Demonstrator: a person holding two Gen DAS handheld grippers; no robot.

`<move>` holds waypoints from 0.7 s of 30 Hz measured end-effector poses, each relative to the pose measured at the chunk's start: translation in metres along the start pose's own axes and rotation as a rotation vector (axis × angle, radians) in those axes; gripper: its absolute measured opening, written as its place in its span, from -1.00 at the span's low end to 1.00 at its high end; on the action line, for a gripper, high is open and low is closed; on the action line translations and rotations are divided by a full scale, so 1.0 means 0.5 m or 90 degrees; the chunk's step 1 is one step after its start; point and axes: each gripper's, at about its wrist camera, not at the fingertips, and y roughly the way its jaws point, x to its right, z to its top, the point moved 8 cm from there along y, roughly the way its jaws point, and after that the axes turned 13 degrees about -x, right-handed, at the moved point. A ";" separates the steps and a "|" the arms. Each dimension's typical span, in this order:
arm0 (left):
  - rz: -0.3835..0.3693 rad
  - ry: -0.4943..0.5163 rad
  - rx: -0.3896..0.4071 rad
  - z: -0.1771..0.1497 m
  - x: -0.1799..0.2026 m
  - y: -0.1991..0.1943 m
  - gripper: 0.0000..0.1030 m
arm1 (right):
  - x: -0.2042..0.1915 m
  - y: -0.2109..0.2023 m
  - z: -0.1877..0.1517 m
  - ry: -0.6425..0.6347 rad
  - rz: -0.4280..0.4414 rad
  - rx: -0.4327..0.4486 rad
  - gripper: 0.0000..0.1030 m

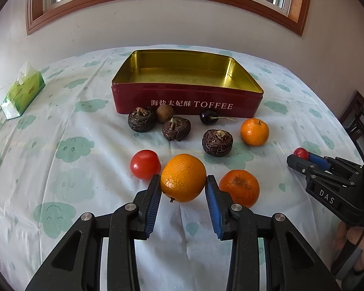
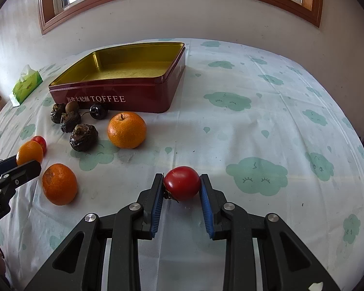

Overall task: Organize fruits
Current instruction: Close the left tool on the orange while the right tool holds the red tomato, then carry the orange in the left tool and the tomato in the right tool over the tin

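Observation:
My left gripper (image 1: pixel 183 181) is shut on a yellow-orange citrus (image 1: pixel 183 177), also visible in the right wrist view (image 2: pixel 29 155). My right gripper (image 2: pixel 182 184) is shut on a red tomato (image 2: pixel 182 183), seen small in the left wrist view (image 1: pixel 301 153). The open red toffee tin (image 1: pixel 186 101) with a gold inside stands empty at the back (image 2: pixel 143 97). Loose on the cloth lie a second red tomato (image 1: pixel 145 164), two oranges (image 1: pixel 240 188) (image 1: pixel 254 132), three dark water chestnuts (image 1: pixel 217 143), a brown longan (image 1: pixel 165 113) and a dark cherry (image 1: pixel 207 116).
A green tissue pack (image 1: pixel 21 92) lies at the far left of the table. The cloud-print cloth (image 2: pixel 267 111) covers the table. A wall with a wooden-framed window stands behind. A chair (image 1: pixel 354 118) stands past the right edge.

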 end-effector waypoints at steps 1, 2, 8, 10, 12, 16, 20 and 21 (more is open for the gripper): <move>0.000 0.001 0.001 0.002 0.000 -0.002 -0.26 | 0.001 -0.003 0.002 0.001 -0.001 0.001 -0.48; -0.001 0.001 0.002 0.004 -0.001 -0.004 -0.26 | 0.003 -0.007 0.005 0.002 -0.002 0.003 -0.48; -0.002 -0.001 0.015 0.021 -0.009 -0.017 -0.26 | 0.003 -0.026 0.025 -0.001 -0.002 0.011 -0.48; -0.001 -0.004 0.019 0.030 -0.015 -0.021 -0.26 | -0.001 -0.030 0.032 -0.005 -0.001 0.014 -0.48; 0.001 -0.005 0.024 0.039 -0.022 -0.025 -0.26 | -0.005 -0.035 0.039 -0.010 -0.001 0.018 -0.48; 0.008 -0.007 0.034 0.060 -0.036 -0.034 -0.26 | -0.013 -0.043 0.056 -0.018 0.004 0.025 -0.48; 0.011 -0.017 0.044 0.092 -0.057 -0.042 -0.26 | -0.024 -0.053 0.076 -0.026 0.011 0.033 -0.48; 0.013 -0.018 0.048 0.103 -0.062 -0.044 -0.26 | -0.027 -0.055 0.081 -0.029 0.011 0.035 -0.48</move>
